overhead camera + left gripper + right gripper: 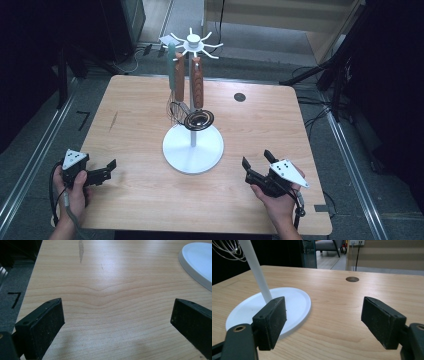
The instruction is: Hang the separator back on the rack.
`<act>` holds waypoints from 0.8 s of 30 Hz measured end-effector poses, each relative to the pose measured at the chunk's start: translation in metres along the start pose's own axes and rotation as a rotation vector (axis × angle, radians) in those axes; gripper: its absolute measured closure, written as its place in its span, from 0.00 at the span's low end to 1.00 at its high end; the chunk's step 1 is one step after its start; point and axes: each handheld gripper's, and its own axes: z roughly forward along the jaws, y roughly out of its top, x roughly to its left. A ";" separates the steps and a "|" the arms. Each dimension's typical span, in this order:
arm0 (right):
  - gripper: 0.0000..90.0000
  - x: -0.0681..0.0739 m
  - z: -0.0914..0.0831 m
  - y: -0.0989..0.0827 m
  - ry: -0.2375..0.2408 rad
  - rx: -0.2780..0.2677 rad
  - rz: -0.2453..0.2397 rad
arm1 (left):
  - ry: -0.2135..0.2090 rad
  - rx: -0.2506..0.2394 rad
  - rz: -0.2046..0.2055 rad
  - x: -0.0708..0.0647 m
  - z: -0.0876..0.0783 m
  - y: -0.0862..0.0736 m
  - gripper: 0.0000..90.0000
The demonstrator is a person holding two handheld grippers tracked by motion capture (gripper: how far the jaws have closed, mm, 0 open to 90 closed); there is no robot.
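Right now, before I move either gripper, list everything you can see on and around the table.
Table: one, light wood, centre.
Rack: one, white, round base and pole with hook arms on top, mid-table.
Wooden-handled utensils: two, brown, hanging from the rack, wire heads at the bottom.
Pale green utensil: one, hanging beside them at the left.
Cable hole: one, dark, far right of tabletop.
Left gripper: one, black, near left edge, jaws open, nothing between.
Right gripper: one, black, near right, jaws open, nothing between.
Hands: two, holding the grippers.
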 end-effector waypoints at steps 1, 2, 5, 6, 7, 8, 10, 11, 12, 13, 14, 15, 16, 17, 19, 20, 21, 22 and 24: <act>0.23 -0.002 0.000 -0.002 -0.001 0.002 0.002 | 0.000 0.000 0.000 0.000 0.000 0.000 0.00; 0.23 -0.005 -0.001 -0.003 -0.006 0.005 0.002 | 0.000 0.000 0.000 0.000 0.000 0.000 0.00; 0.23 -0.011 -0.003 -0.008 -0.012 0.016 0.010 | -0.003 0.001 0.001 0.000 0.000 0.000 0.00; 0.23 -0.013 -0.003 -0.010 -0.015 0.018 0.012 | -0.004 0.001 0.001 0.000 0.000 0.000 0.00; 0.23 -0.013 -0.003 -0.010 -0.015 0.018 0.012 | -0.004 0.001 0.001 0.000 0.000 0.000 0.00; 0.22 -0.017 -0.004 -0.012 -0.021 0.029 0.025 | -0.003 0.001 0.001 0.000 0.000 0.000 0.00; 0.22 -0.021 -0.005 -0.016 -0.026 0.027 0.021 | -0.005 0.001 0.001 0.000 0.000 0.000 0.00; 0.22 -0.023 -0.006 -0.017 -0.037 0.028 0.016 | -0.005 0.001 0.000 0.000 0.000 0.000 0.00; 0.22 -0.024 -0.006 -0.018 -0.045 0.032 0.016 | -0.007 0.003 -0.002 0.001 0.000 0.000 0.00; 0.22 -0.027 -0.007 -0.020 -0.050 0.036 0.016 | -0.006 0.001 -0.006 0.001 0.000 0.000 0.00; 0.22 -0.029 -0.008 -0.021 -0.057 0.037 0.018 | -0.007 0.001 -0.008 0.001 0.000 0.000 0.00; 0.22 -0.031 -0.008 -0.022 -0.063 0.036 0.014 | -0.009 0.001 -0.010 0.001 0.000 0.000 0.00; 0.22 -0.033 -0.009 -0.023 -0.066 0.039 0.018 | -0.009 0.002 -0.012 0.002 0.000 0.000 0.00; 0.21 -0.036 -0.010 -0.024 -0.070 0.039 0.014 | -0.009 0.003 -0.012 0.002 0.000 0.000 0.00; 0.21 -0.042 -0.011 -0.025 -0.076 0.046 0.043 | -0.009 0.004 -0.012 0.002 0.000 0.000 0.00; 0.21 -0.042 -0.011 -0.025 -0.076 0.046 0.043 | -0.009 0.004 -0.012 0.002 0.000 0.000 0.00; 0.21 -0.046 -0.012 -0.025 -0.082 0.046 0.050 | -0.012 0.004 -0.013 0.002 0.000 0.000 0.00; 0.21 -0.048 -0.013 -0.025 -0.085 0.047 0.048 | -0.012 0.003 -0.014 0.002 0.000 0.000 0.00; 0.21 -0.050 -0.014 -0.026 -0.089 0.045 0.052 | -0.014 0.005 -0.014 0.002 0.000 0.000 0.00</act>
